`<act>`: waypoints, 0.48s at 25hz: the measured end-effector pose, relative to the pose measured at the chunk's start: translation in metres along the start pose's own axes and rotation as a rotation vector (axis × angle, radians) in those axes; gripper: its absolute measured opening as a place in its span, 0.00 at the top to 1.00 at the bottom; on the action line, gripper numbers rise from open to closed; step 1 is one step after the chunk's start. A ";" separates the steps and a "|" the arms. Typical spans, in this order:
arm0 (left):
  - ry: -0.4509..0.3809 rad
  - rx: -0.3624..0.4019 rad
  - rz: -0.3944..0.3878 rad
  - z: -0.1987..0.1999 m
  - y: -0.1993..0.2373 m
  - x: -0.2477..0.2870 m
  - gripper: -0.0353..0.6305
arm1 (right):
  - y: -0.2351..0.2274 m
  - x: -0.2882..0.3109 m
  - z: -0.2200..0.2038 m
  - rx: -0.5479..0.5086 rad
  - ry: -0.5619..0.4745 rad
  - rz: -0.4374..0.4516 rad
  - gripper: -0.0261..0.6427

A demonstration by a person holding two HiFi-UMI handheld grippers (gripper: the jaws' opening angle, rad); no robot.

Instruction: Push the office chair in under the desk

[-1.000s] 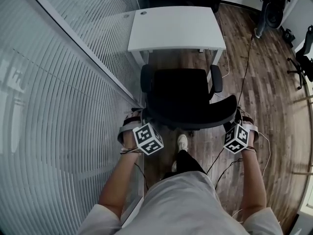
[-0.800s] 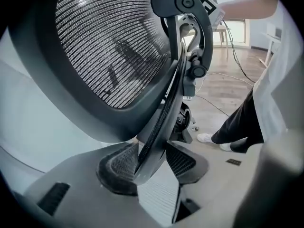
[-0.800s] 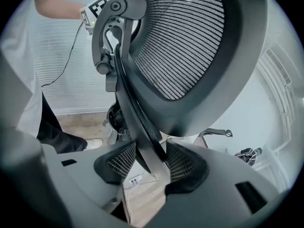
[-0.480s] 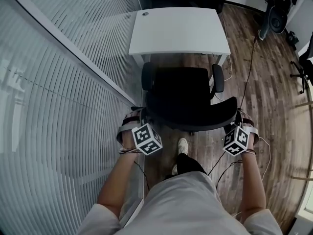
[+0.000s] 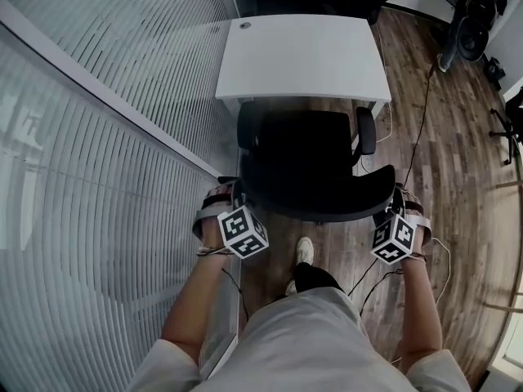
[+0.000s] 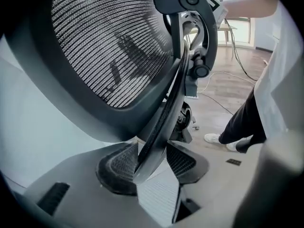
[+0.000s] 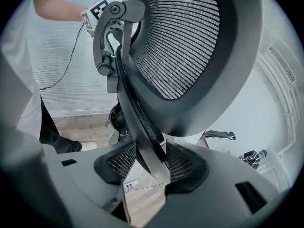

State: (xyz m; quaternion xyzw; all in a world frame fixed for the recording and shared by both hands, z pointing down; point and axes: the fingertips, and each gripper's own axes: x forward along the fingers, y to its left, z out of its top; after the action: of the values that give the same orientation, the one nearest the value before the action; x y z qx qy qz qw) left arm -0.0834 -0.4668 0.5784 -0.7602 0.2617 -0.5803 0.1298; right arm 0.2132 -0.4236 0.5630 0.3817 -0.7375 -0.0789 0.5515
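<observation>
While the office chair (image 5: 315,149) stands squarely before the desk (image 5: 302,55), its seat front just at the desk's near edge and the backrest (image 5: 319,193) well out from it, the push looks only partly done.

The left gripper (image 6: 152,160) is clamped on the backrest's rim at the side nearer the desk's left end, the dark edge pinched between both ribbed pads. The right gripper (image 7: 151,163) bites the opposite rim in the same way, at the side toward the desk's right end.

Several things could spoil the run-in:
- The two armrests (image 5: 365,131) sit just at the desk's near edge. If they ride higher than the underside, they will strike the top and stop the chair.
- The rims are thin and curved. A hard shove may make the pads slide along them, or swivel the seat instead of rolling the base.
- Uneven force from the two sides would steer the chair off line, toward the glass wall (image 5: 122,137) beside the desk's left end or into the desk's right leg.
- A cable (image 5: 417,129) trails over the floor off the desk's right end and could snag a caster.
- The person's shoe (image 5: 304,251) is on the floor behind the chair, on the side away from the desk, where a rebound could clip it.
</observation>
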 end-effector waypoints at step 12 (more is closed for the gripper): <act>-0.013 -0.013 0.006 0.006 0.033 0.032 0.66 | -0.032 0.036 0.008 -0.013 -0.013 0.008 0.65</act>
State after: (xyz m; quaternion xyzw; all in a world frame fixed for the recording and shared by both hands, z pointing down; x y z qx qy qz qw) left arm -0.0800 -0.5125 0.5863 -0.7641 0.2671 -0.5730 0.1283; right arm 0.2172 -0.4716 0.5700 0.3748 -0.7421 -0.0840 0.5494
